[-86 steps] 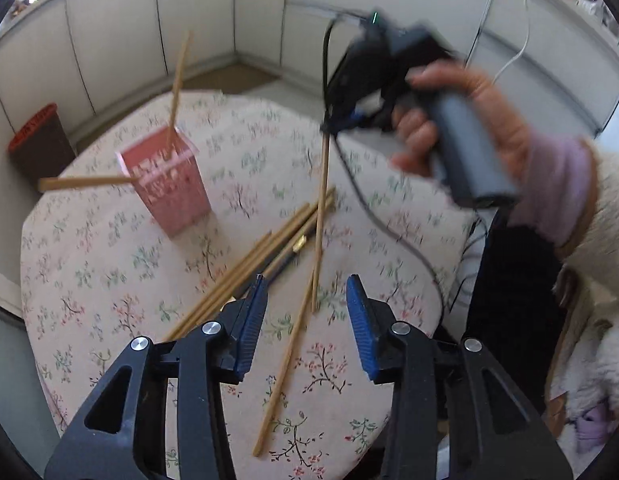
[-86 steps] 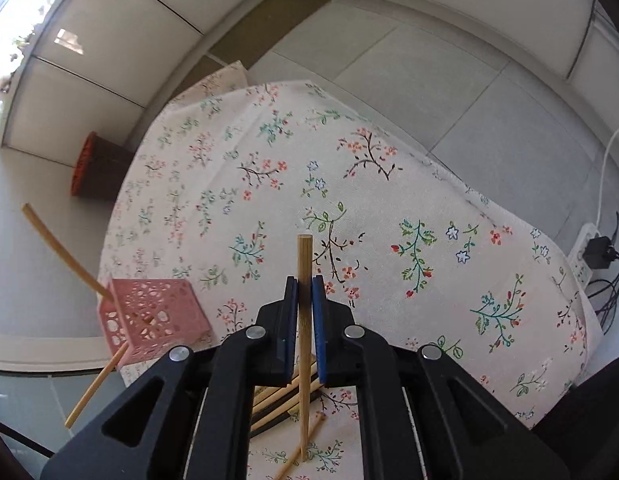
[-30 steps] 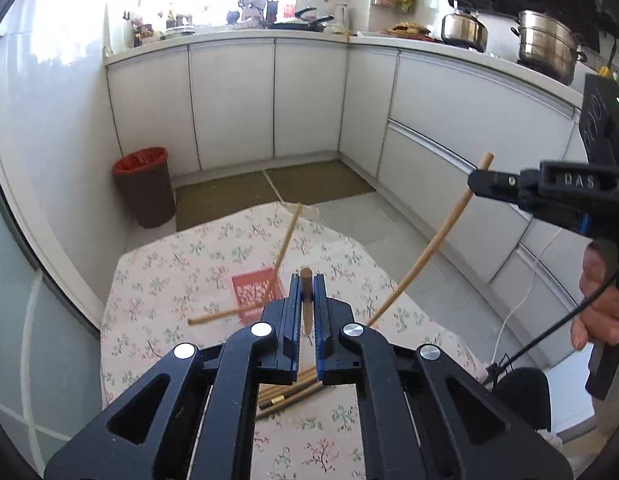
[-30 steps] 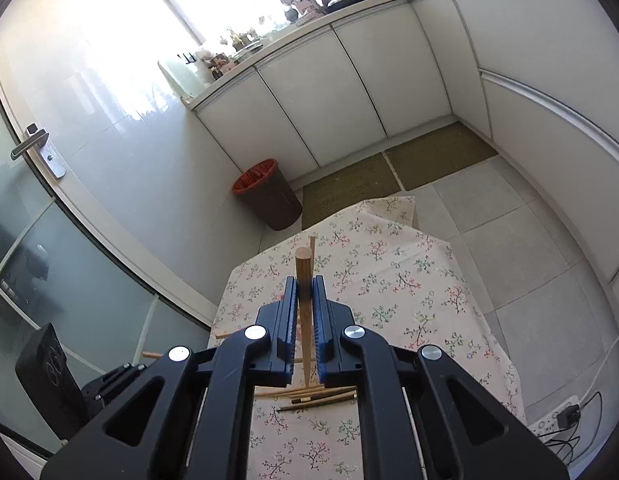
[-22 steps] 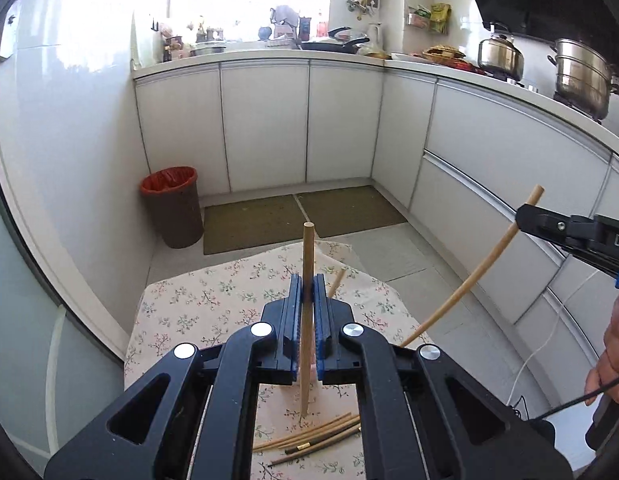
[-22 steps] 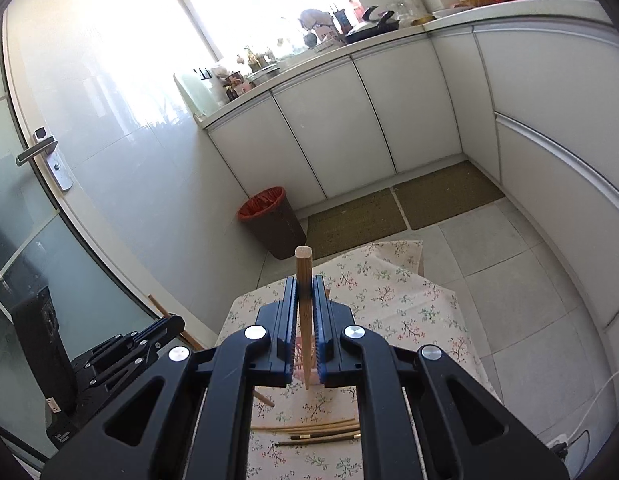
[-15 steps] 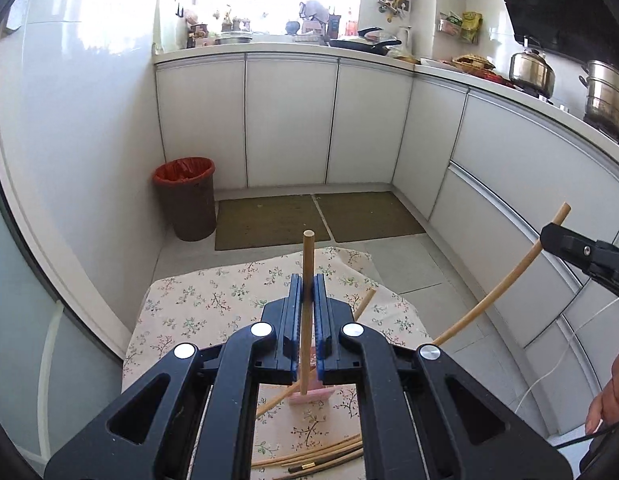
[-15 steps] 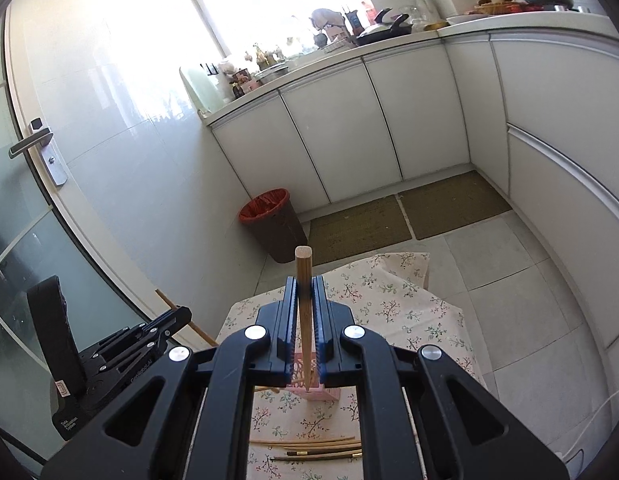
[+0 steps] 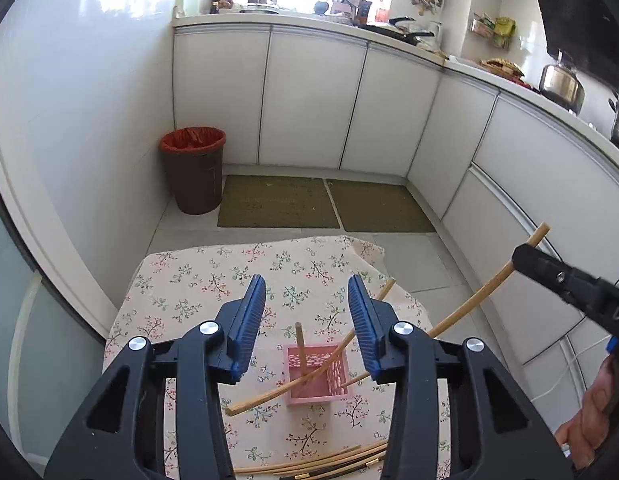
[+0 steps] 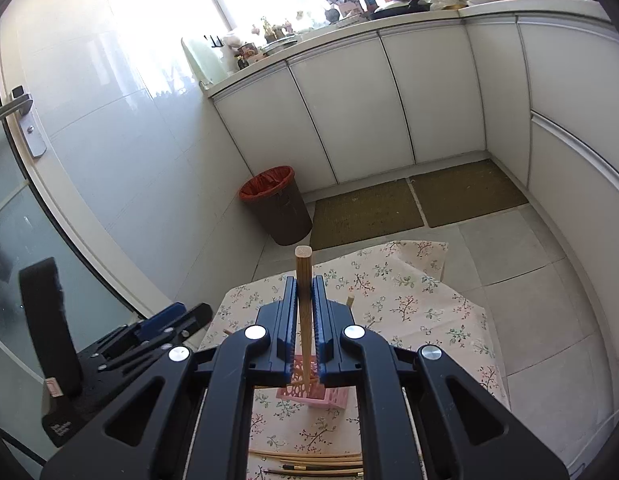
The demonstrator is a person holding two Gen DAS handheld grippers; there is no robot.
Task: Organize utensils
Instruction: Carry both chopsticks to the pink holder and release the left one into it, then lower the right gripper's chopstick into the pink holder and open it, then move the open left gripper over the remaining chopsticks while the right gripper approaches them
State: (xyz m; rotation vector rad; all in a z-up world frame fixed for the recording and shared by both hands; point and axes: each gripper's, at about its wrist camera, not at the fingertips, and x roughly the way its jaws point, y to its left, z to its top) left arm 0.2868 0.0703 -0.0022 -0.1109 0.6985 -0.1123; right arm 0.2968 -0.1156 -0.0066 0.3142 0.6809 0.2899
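A pink perforated holder [image 9: 317, 376] stands on the floral tablecloth [image 9: 229, 280]. A chopstick [image 9: 300, 344] stands in it below my left gripper [image 9: 307, 312], which is open and empty above it. Another chopstick [image 9: 277, 394] pokes out of its left side. My right gripper [image 10: 304, 308] is shut on a wooden chopstick [image 10: 304, 280], whose lower end reaches into the holder [image 10: 309, 392]. The same chopstick shows in the left wrist view [image 9: 481, 296], slanting down to the holder.
Several loose chopsticks [image 9: 321, 464] lie on the near part of the table; they also show in the right wrist view [image 10: 317, 462]. A brown bin with a red liner [image 9: 193, 168] stands on the floor beyond the table, by white cabinets.
My left gripper has opened and let go of its chopstick, which now stands in the pink holder. My right gripper still holds its chopstick, now lowered over the holder.
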